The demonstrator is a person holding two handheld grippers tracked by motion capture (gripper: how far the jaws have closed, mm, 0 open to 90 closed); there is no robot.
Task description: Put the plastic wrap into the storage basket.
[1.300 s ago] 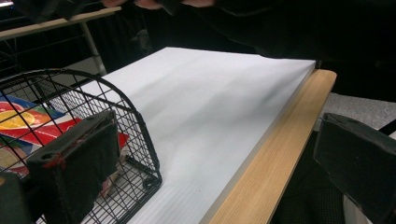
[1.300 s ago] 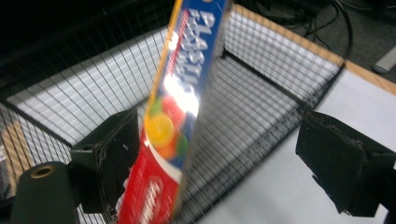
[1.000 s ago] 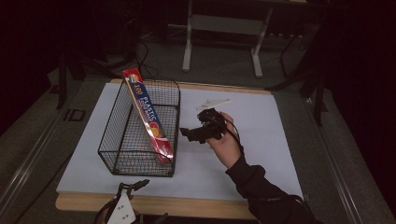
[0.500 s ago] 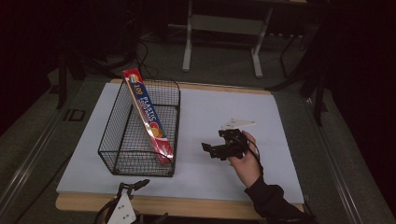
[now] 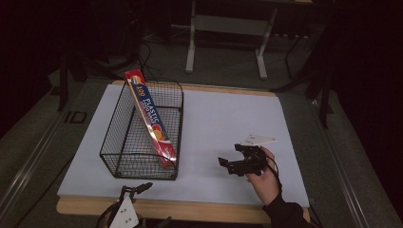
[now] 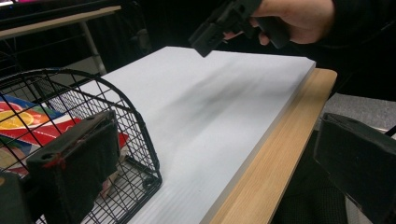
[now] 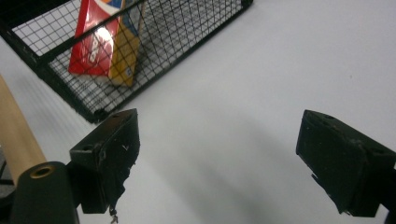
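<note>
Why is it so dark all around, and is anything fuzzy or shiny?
High view: light falls on the white board, the room behind stays black. Left gripper view: the near left tongs are fuzzy. Right gripper view: glare shines off the red box in the wire basket.

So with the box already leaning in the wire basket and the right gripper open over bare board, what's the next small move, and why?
Probably settle the right gripper onto the white board. Its jaws stand open with nothing between them, and the box leans inside the wire basket, so nothing looks left to carry.
</note>
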